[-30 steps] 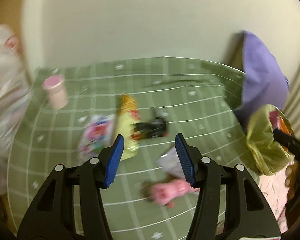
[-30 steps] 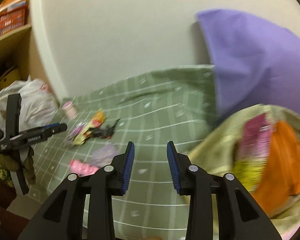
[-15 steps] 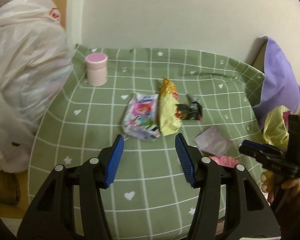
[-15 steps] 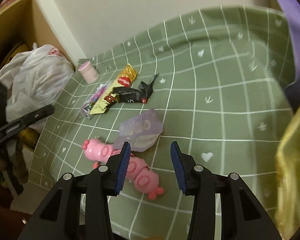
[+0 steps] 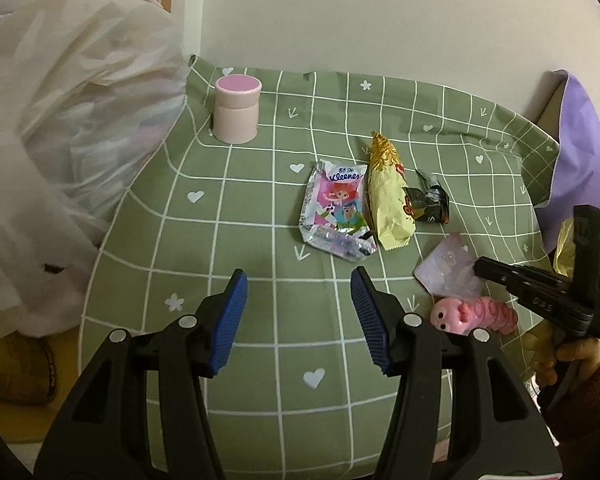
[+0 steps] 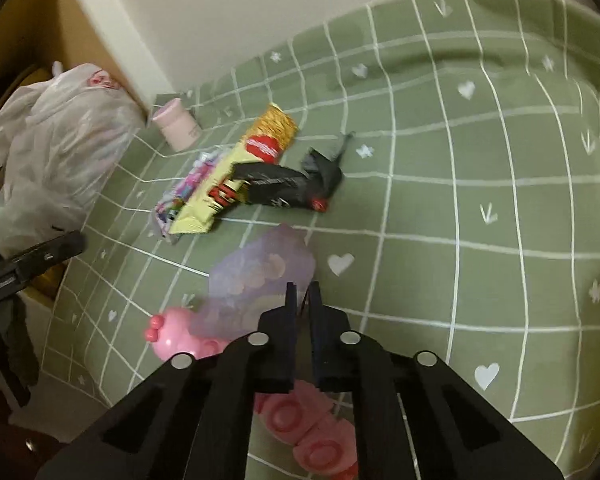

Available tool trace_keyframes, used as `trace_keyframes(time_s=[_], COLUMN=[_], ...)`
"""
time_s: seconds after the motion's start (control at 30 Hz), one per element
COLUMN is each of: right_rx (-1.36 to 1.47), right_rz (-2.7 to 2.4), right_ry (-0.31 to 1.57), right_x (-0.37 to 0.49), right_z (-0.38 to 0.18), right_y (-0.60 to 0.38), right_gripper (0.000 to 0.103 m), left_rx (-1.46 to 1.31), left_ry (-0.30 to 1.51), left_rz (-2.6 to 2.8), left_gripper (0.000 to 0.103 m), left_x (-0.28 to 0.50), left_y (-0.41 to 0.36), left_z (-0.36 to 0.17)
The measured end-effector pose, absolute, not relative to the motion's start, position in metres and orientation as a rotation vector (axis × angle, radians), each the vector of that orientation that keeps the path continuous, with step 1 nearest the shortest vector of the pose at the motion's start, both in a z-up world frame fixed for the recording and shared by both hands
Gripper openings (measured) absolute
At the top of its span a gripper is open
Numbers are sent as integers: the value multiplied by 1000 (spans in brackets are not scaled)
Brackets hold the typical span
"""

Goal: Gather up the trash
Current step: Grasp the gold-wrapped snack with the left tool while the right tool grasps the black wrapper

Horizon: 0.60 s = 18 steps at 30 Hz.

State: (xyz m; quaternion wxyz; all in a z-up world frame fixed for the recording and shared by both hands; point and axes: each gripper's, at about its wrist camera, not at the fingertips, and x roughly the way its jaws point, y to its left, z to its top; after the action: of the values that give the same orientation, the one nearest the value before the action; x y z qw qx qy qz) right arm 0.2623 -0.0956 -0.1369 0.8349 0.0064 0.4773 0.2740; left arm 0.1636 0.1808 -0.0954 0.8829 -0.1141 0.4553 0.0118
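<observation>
Where the right tool [image 6: 303, 294] closes — purple wrapper [image 6: 256, 276] between its tips.

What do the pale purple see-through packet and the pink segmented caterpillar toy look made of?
Pale purple see-through packet: thin translucent plastic film, likely; round shapes show through it. Pink segmented caterpillar toy: moulded hard plastic, apparently; smooth, glossy highlights.

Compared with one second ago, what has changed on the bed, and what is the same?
The right gripper came down from the yellow-green bag side to the pale purple wrapper, and its fingers have just closed at that wrapper's near edge; whether they pinch it is unclear. The left gripper swung toward the tissue pack, open as before. The wrappers, pink toy and pink cup lie unmoved.
</observation>
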Motion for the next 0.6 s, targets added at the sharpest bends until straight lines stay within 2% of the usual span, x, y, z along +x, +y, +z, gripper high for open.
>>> trace_keyframes(time_s=[0.27, 0.6], right_rx=[52, 69], right_rz=[455, 372], right_ry=[939, 973], right_x=[257, 242], right_z=[-106, -110], right_y=[-145, -186], right_gripper=[5, 5], left_rx=[-242, -105], left_ry=[951, 957], left_rz=[-71, -141], left_gripper=[52, 53], left_x=[196, 258], left_y=[156, 111], left_z=[-103, -123])
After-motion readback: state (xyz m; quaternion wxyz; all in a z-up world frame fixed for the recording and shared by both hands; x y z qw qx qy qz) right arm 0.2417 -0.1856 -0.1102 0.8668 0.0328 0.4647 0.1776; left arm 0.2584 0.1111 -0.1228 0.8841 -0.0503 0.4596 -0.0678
